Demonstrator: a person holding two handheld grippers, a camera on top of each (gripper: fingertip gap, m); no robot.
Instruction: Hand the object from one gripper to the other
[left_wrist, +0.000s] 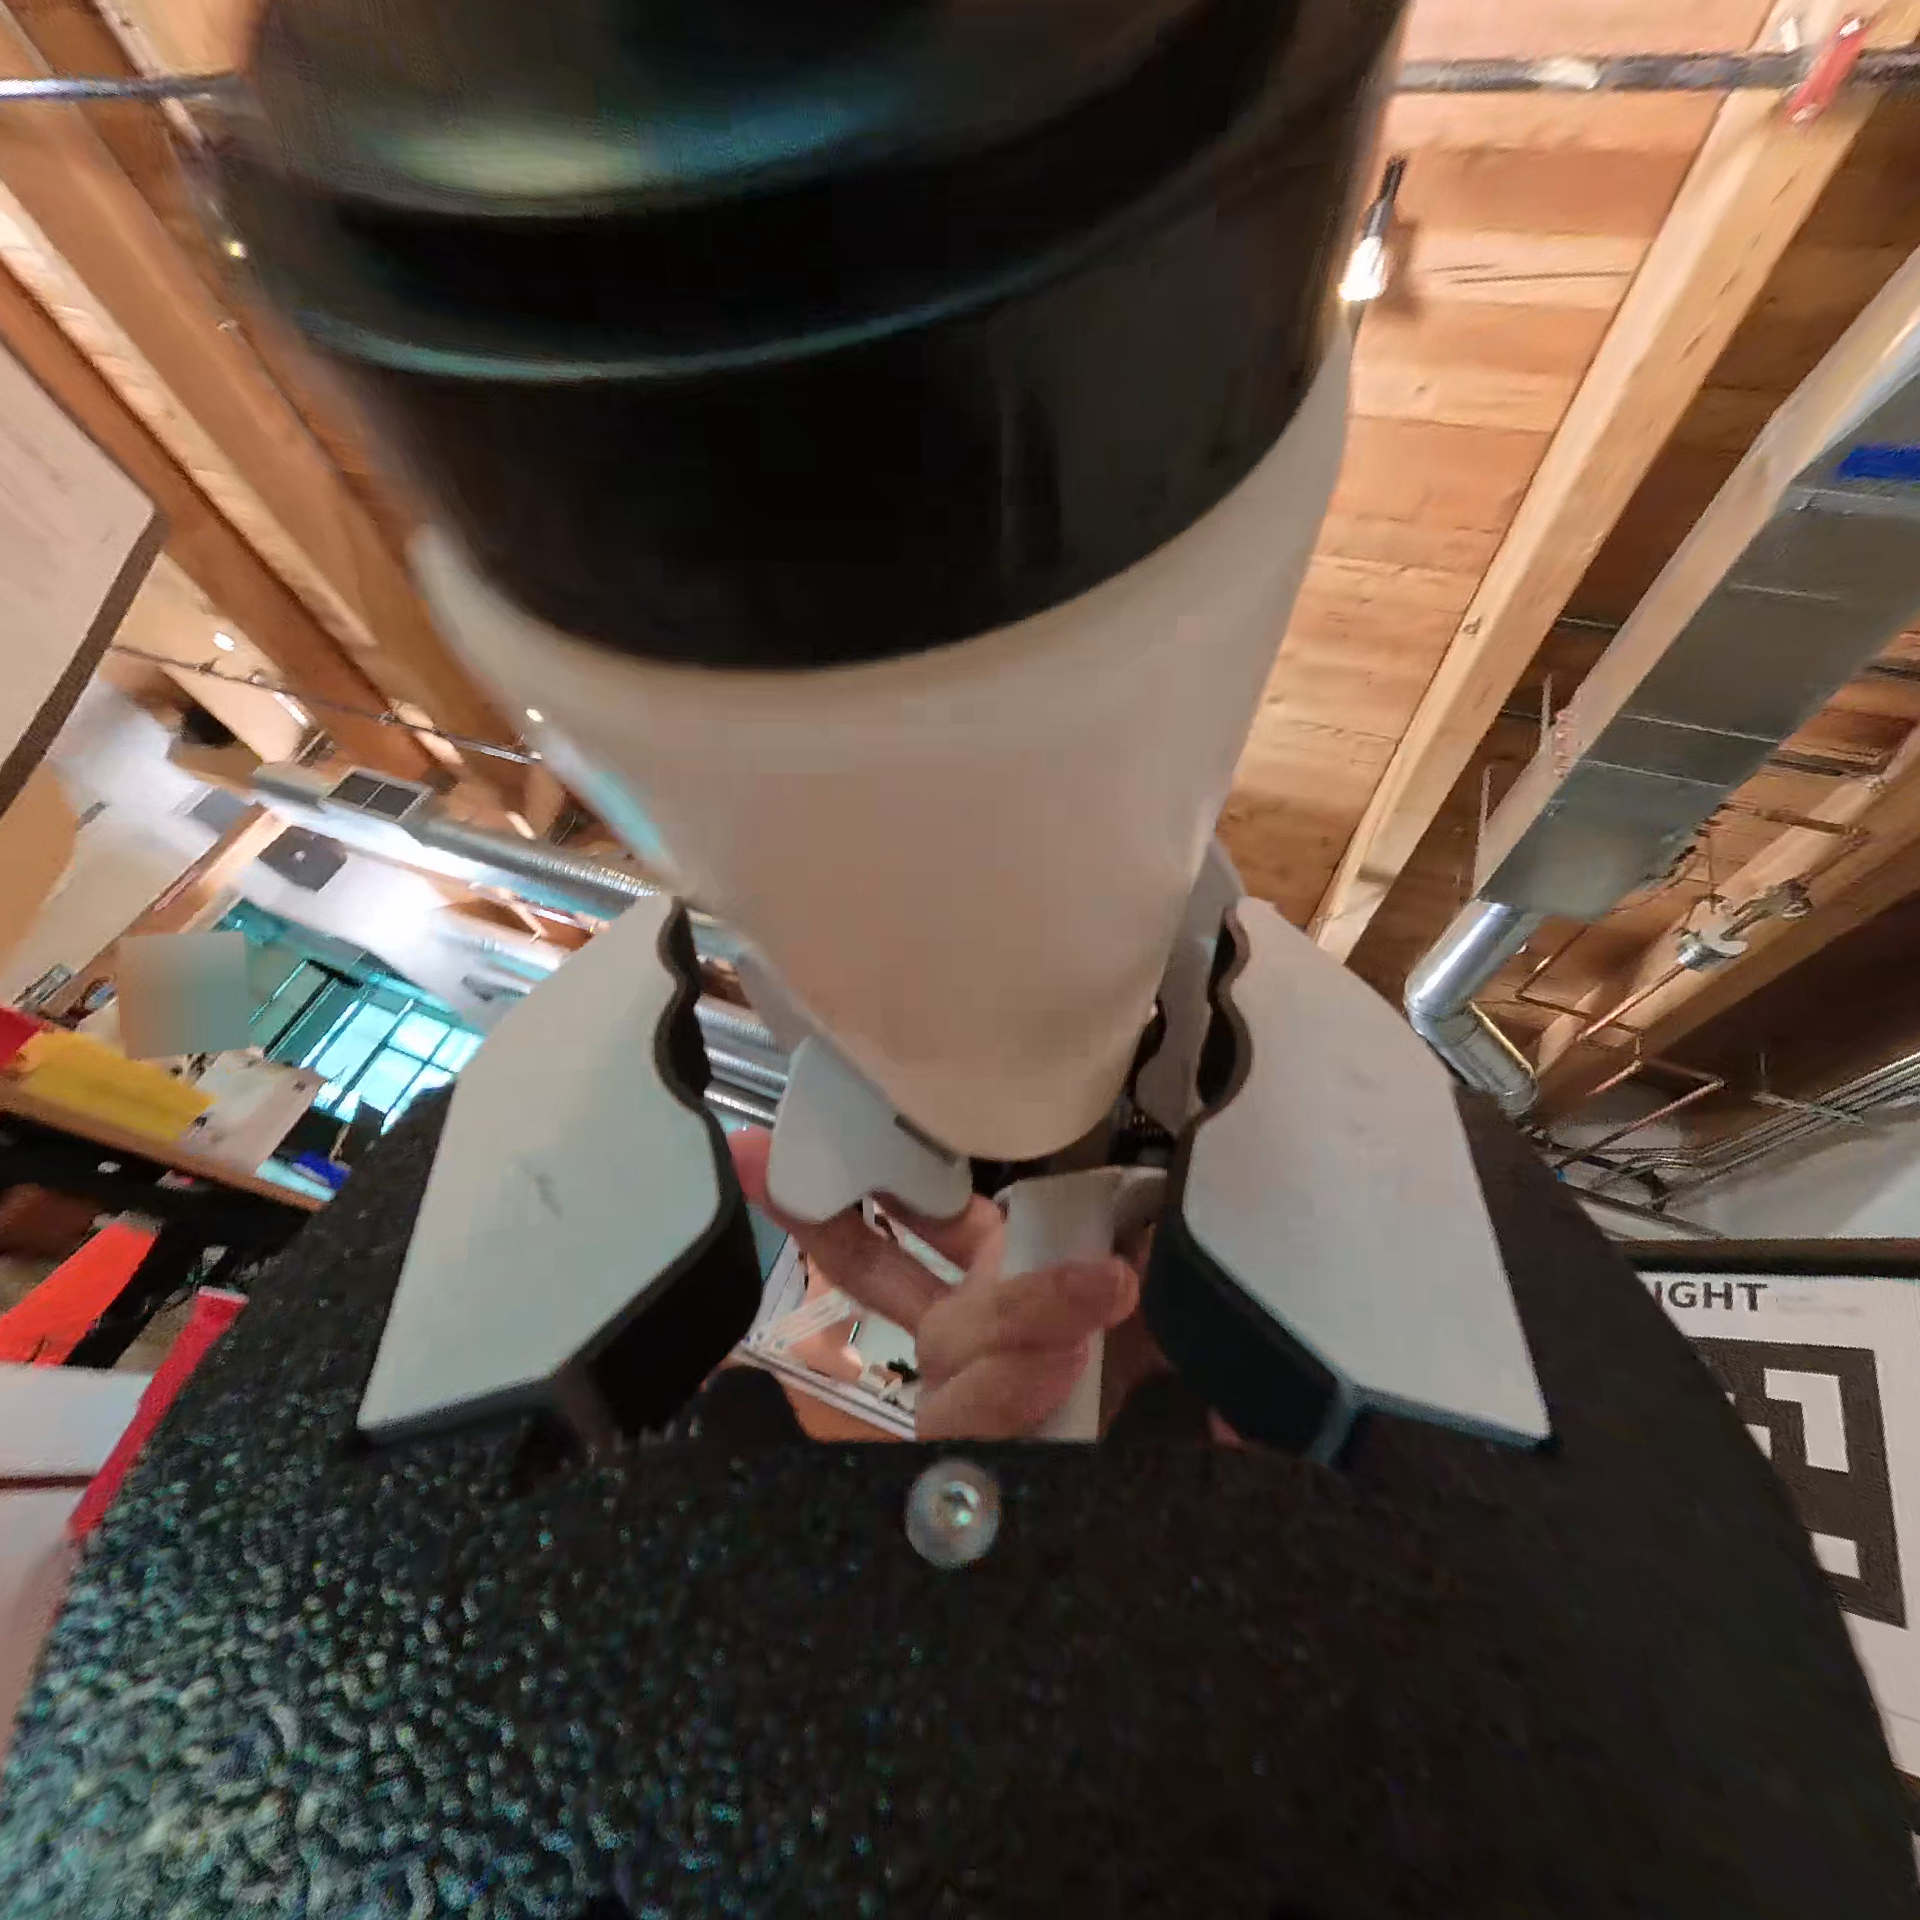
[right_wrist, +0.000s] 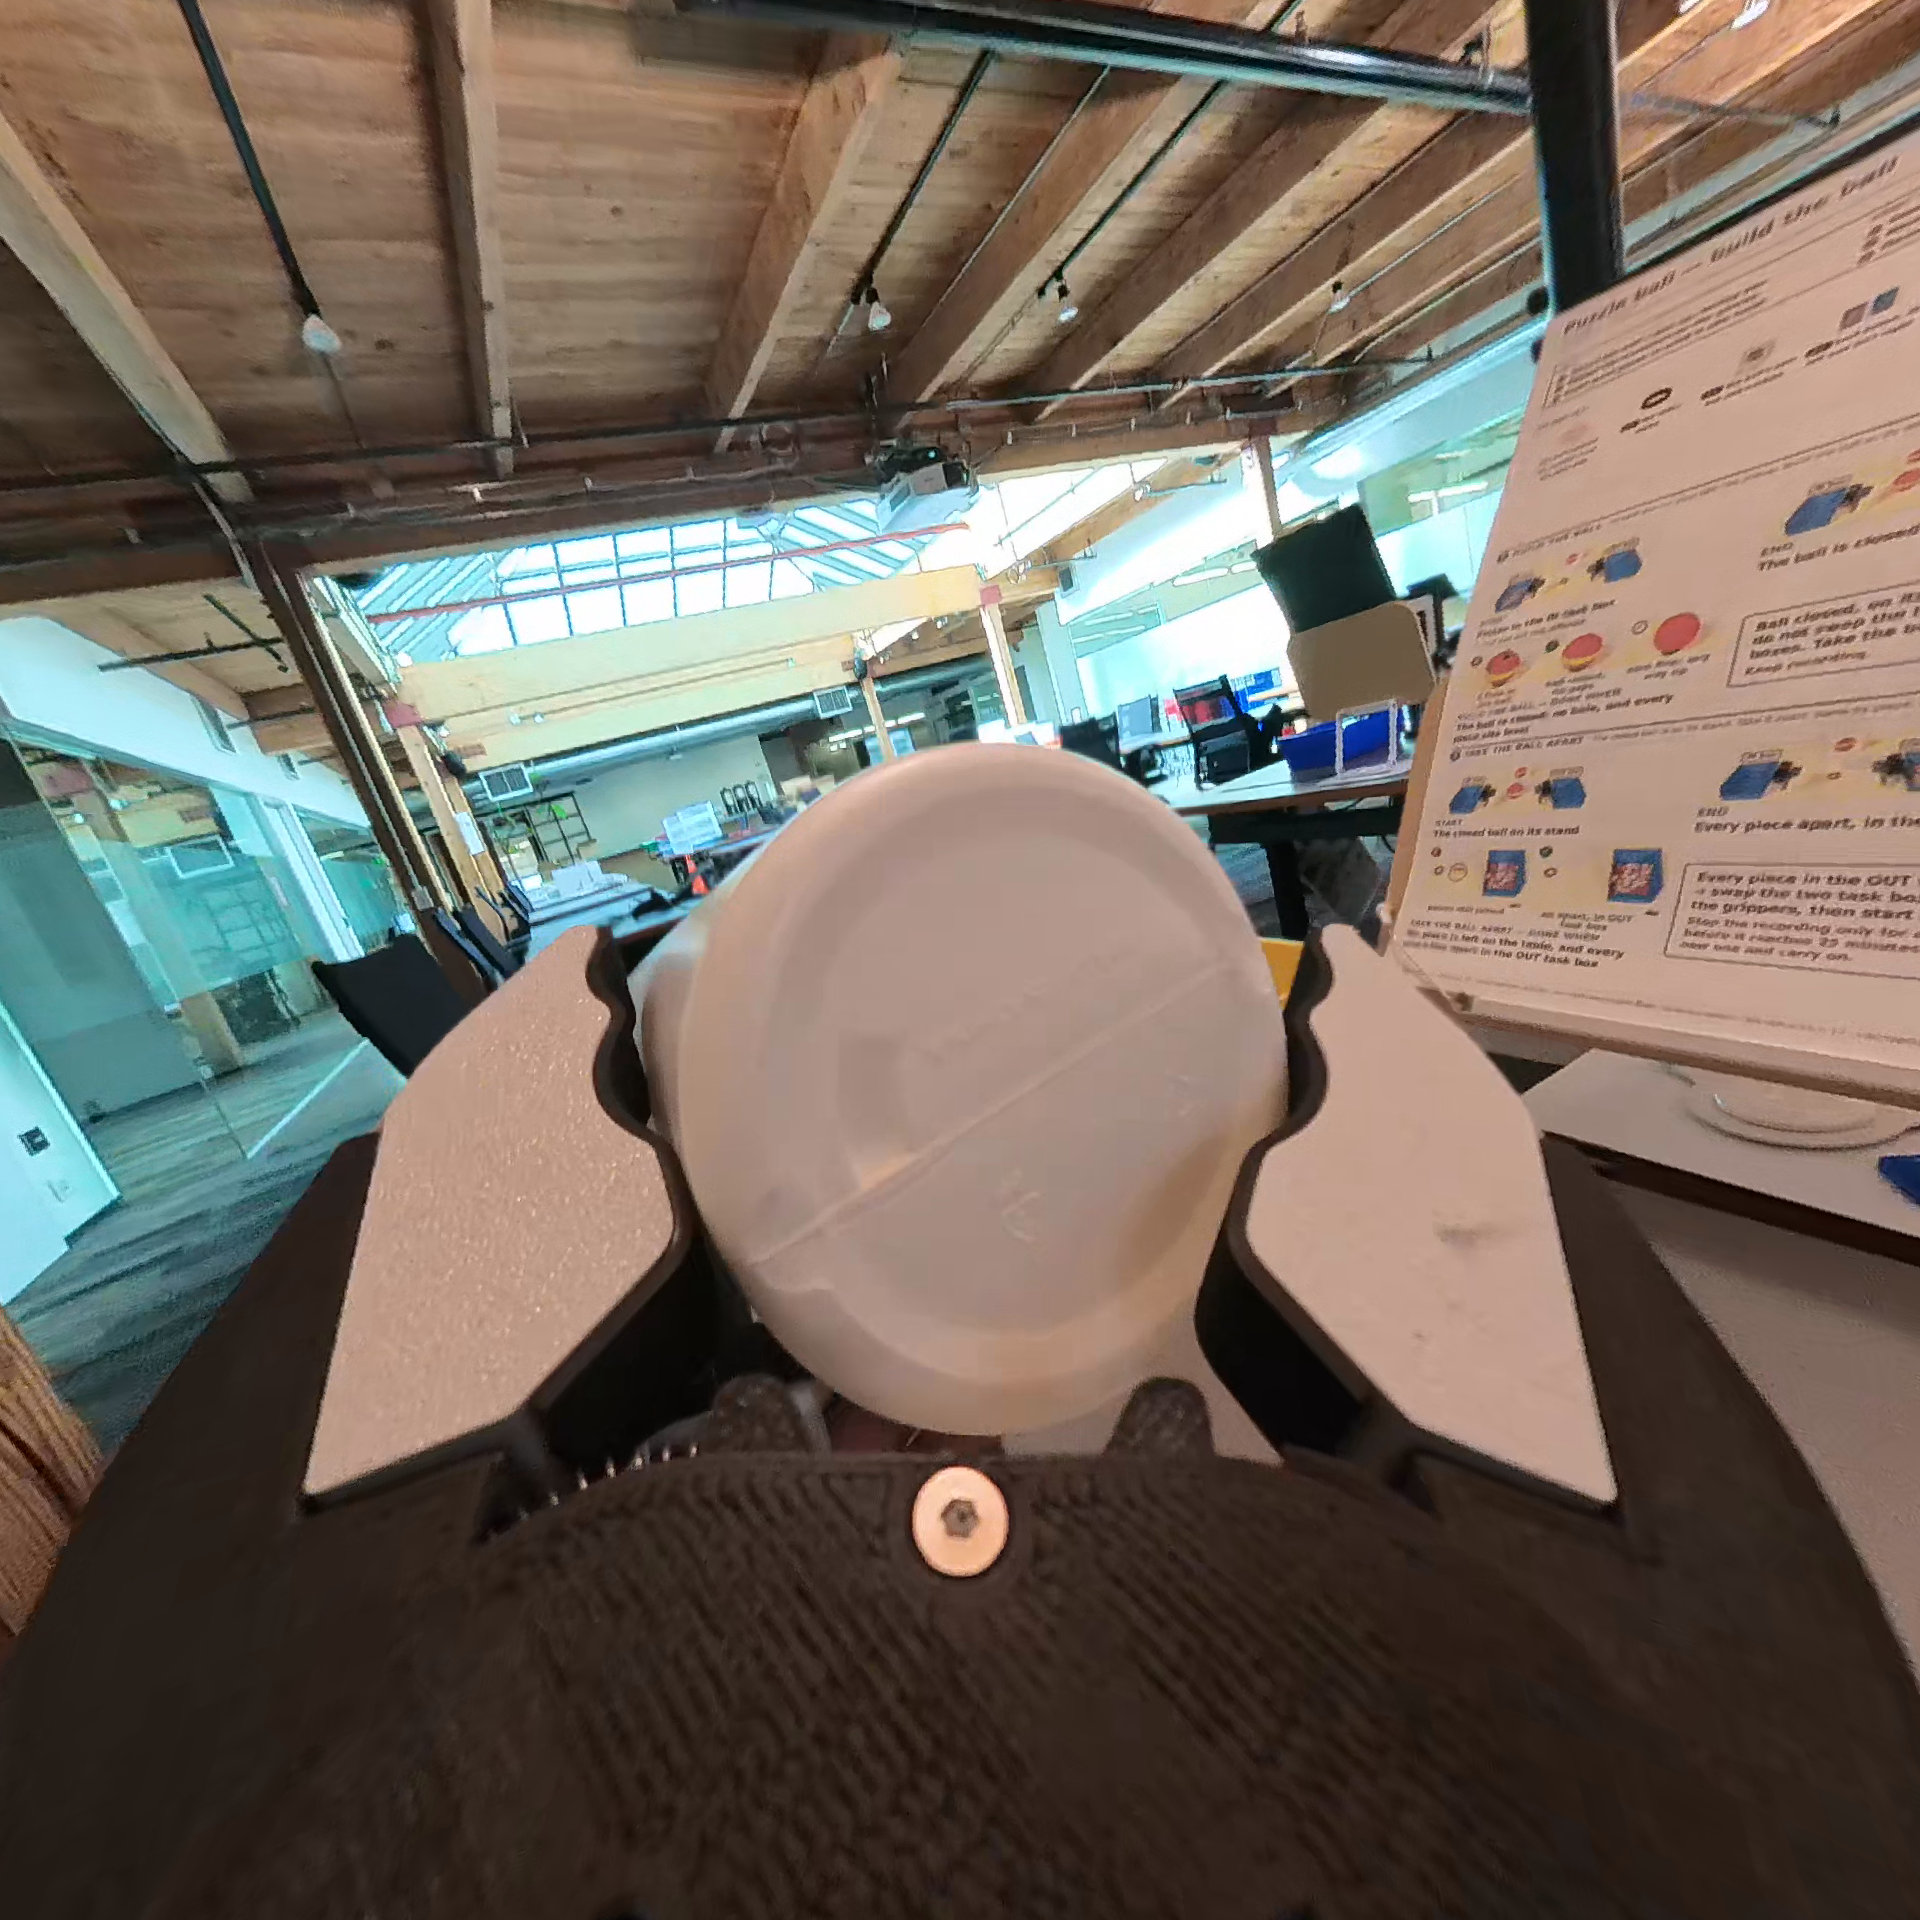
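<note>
**Left wrist view:** The white plastic bottle (left_wrist: 883, 831) with a black screw cap (left_wrist: 831, 468) runs lengthwise away from the camera, cap end farthest and blurred. The left gripper (left_wrist: 951, 966) straddles the bottle's lower body with its jaws spread, and a sliver of background shows between the bottle and one finger. Beyond the bottle's base, the right gripper (left_wrist: 966, 1184) and a hand (left_wrist: 997, 1330) are partly visible, but the bottle hides where they make contact.

**Right wrist view:** The bottle's round base (right_wrist: 966, 1091) faces the camera, its long axis pointing straight ahead along the fingers. The right gripper's jaws are clenched on its sides. The bottle blocks everything behind it, so the left gripper cannot be seen here. Judged from both views, the right is the holder and the left the receiver, which has yet to clamp down.
</note>
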